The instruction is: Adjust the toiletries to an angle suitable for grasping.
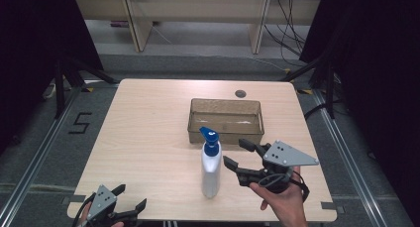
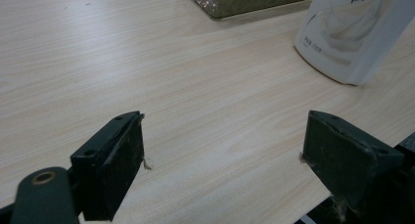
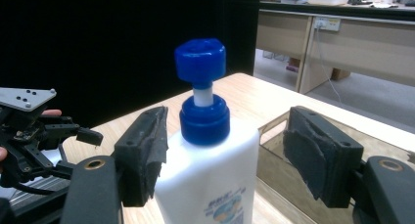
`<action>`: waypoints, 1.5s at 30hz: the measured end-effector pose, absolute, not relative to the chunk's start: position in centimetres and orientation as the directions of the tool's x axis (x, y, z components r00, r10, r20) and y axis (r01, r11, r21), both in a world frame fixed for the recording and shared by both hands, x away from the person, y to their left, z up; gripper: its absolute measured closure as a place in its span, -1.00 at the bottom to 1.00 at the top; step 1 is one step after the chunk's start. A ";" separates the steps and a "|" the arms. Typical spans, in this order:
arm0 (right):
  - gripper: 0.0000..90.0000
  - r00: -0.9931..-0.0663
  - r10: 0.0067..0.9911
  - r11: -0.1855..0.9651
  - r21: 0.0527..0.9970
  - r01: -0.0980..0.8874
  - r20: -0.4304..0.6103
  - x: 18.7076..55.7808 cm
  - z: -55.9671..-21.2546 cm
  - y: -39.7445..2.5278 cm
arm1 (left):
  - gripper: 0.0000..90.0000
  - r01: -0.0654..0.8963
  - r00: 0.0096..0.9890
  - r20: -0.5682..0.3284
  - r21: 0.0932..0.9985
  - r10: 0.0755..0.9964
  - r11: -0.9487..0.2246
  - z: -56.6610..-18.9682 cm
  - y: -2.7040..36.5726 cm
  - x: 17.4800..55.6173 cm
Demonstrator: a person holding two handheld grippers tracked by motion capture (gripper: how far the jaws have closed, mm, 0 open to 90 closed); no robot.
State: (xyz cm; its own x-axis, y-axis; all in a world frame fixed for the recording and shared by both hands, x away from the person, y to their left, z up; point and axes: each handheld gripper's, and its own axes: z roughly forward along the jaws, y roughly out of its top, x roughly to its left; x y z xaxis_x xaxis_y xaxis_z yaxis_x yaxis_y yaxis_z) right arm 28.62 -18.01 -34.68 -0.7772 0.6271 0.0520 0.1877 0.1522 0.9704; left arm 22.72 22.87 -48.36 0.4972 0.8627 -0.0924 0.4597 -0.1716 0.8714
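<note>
The right hand-held gripper (image 1: pixel 239 156) is spread wide, its jaws reaching toward the white pump bottle (image 1: pixel 211 168) from the right. In the right gripper view the jaws flank the bottle's shoulder without clearly touching it. The bottle stands upright on the desk (image 1: pixel 143 133), just in front of the brown translucent bin (image 1: pixel 225 121). This looks like the approach before a grasp; next, the jaws must close squarely on the body. The left hand-held gripper (image 1: pixel 132 196) waits wide open near the desk's front edge.
</note>
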 end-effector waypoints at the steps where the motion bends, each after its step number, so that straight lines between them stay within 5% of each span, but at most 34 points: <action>1: -0.26 -0.772 0.635 0.163 0.970 0.181 0.037 28.7 -34.6 -18.0 | -0.67 0.461 0.496 -0.093 0.871 0.864 -0.171 -48.4 22.9 22.7; 45: -0.03 -0.822 0.569 0.202 0.968 0.152 0.010 31.8 -34.6 -13.6 | -0.67 0.461 0.507 -0.102 0.871 0.856 -0.170 -48.2 22.6 22.7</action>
State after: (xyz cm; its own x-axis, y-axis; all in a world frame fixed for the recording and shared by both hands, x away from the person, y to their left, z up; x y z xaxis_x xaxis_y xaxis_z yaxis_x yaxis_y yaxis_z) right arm 31.85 -13.58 -34.59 -0.8221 0.5693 0.0100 0.1515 0.2018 0.9676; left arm 22.72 22.60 -48.20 0.5069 0.8560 -0.1016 0.4609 -0.1696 0.8711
